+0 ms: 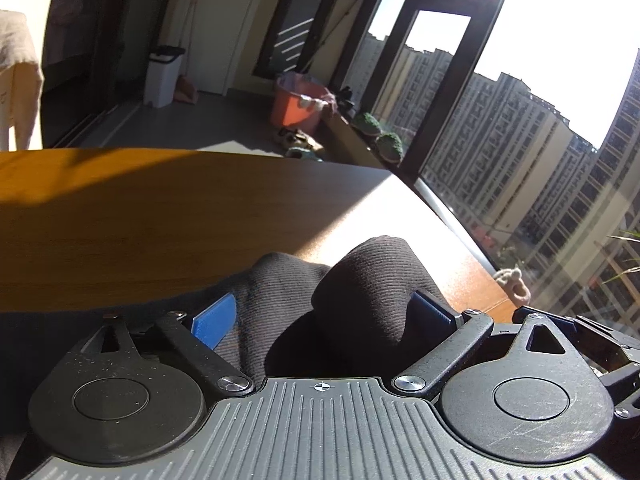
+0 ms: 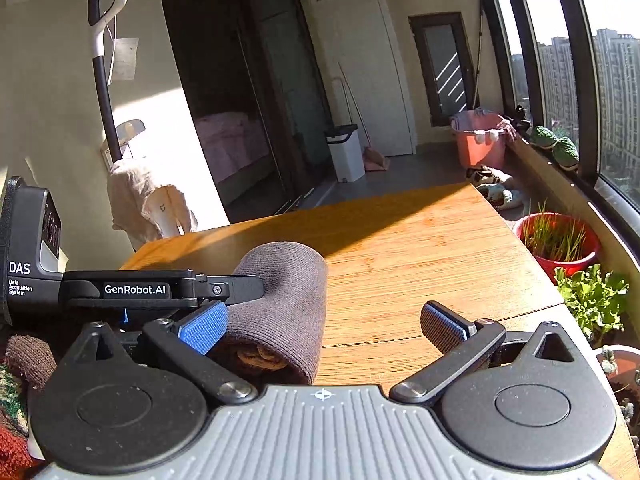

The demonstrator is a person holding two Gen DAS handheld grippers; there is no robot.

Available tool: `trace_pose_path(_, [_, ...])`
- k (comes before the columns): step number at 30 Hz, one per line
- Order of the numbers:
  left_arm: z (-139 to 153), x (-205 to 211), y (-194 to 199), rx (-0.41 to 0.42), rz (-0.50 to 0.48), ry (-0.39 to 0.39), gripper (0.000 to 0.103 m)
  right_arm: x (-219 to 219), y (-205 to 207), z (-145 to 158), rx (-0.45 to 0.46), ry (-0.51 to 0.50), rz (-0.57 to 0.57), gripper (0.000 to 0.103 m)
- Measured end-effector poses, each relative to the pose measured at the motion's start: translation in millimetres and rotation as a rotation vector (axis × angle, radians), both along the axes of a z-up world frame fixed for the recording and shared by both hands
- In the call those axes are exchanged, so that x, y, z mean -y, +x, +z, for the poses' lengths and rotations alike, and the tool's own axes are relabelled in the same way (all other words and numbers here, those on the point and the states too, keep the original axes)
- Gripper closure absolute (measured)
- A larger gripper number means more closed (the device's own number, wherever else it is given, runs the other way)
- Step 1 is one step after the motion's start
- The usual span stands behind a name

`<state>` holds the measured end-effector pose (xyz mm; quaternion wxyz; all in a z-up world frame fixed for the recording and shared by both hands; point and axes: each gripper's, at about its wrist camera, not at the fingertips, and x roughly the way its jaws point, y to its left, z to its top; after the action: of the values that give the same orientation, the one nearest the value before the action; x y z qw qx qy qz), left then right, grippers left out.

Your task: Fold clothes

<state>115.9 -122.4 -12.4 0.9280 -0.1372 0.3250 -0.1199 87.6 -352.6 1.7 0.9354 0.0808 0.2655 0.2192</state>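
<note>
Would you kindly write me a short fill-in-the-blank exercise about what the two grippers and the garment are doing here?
1. The dark knitted garment rests on a ____ table.
2. The right gripper has its jaws ____, holding nothing.
3. The pads on the fingers are coloured ____.
4. The fabric bunches up between the fingers of the ____ gripper.

Missing words: wooden; open; blue; left

Left wrist view: mounted low behind the left gripper (image 1: 324, 312), very near the dark brown ribbed knit garment (image 1: 360, 280), facing across the orange-brown wooden table (image 1: 160, 220) toward the tall dark-framed window (image 1: 440, 80). Right wrist view: placed behind the right gripper (image 2: 324, 326), a little higher, facing along the same table toward the far wall. Shared by both: table, garment, round orange plastic tub (image 1: 296, 108), white rectangular bin (image 2: 346, 152).
</note>
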Motion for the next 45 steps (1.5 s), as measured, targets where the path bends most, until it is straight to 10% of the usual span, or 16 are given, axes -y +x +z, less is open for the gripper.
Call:
trace_pose_path(12, [7,-2,-11,0.02,-0.006,-0.003,0.01,-15,4,-16,-0.032,-0.176,-0.033,0.0])
trace_pose_path(24, [-2,-23,-20,0.003,0.032,0.018,0.003,7,23,4,-0.019,0.038,0.029,0.0])
trace_pose_path(36, [-6,-32,-32,0.021,0.022,0.055,0.003,-55,65,-4,-0.004,-0.242,0.054,0.0])
trace_pose_path(45, [-6,-28,-31,0.027,0.021,0.063,0.001,-23,28,-4,-0.063,-0.054,0.138,0.0])
